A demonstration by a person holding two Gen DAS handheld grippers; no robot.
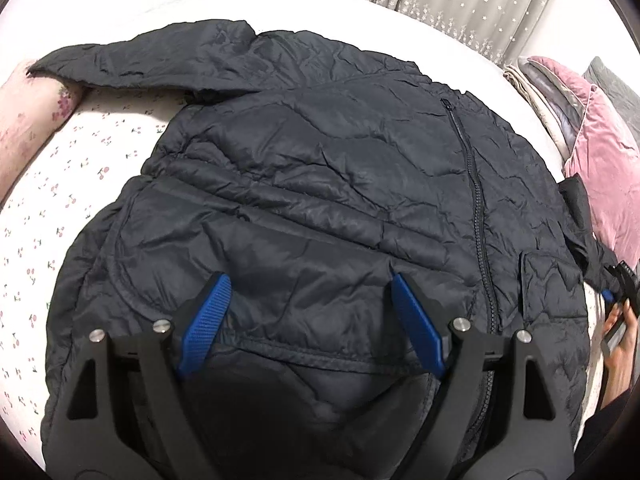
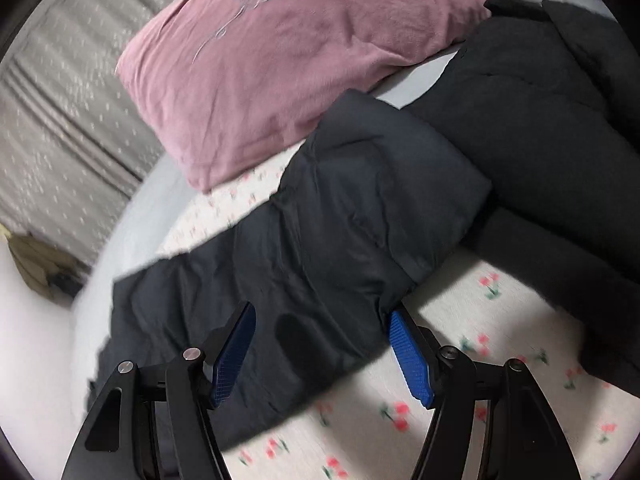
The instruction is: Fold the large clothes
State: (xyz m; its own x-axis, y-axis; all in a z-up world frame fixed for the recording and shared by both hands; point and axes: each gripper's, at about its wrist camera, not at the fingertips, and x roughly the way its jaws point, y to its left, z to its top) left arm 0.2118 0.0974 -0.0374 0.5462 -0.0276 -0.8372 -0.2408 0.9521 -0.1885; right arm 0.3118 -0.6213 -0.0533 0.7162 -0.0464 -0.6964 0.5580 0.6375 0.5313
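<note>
Lying front-up across the bed, a dark quilted jacket (image 1: pixel 320 184) fills most of the left wrist view, its zipper (image 1: pixel 478 208) running from the near hem up to the far collar and one sleeve (image 1: pixel 132 60) stretched out to the far left. The left gripper (image 1: pixel 310 320) hangs over the near hem of the jacket, jaws spread wide, with a fold of the hem lying between the blue pads; the pads do not press on it.

At the right edge of that view the right gripper (image 1: pixel 618 284) shows beside a hand (image 1: pixel 620 336), at the tip of the jacket's other sleeve. In the right wrist view this sleeve (image 2: pixel 320 248) runs from near left to far right, and the right gripper (image 2: pixel 322 350) stands over its near end, jaws about half spread, the cloth lying between the pads (image 2: pixel 412 360); whether they pinch it cannot be told through the blur.

Under the jacket is a white bedsheet (image 2: pixel 460 320) printed with small red cherries. A pink velvet pillow (image 2: pixel 288 64) lies far beyond the sleeve, carrying pale embroidered script too blurred to read. Another dark garment (image 2: pixel 540 128) lies to the right. A grey curtain (image 1: pixel 460 4) with small white stars hangs at the far side.
</note>
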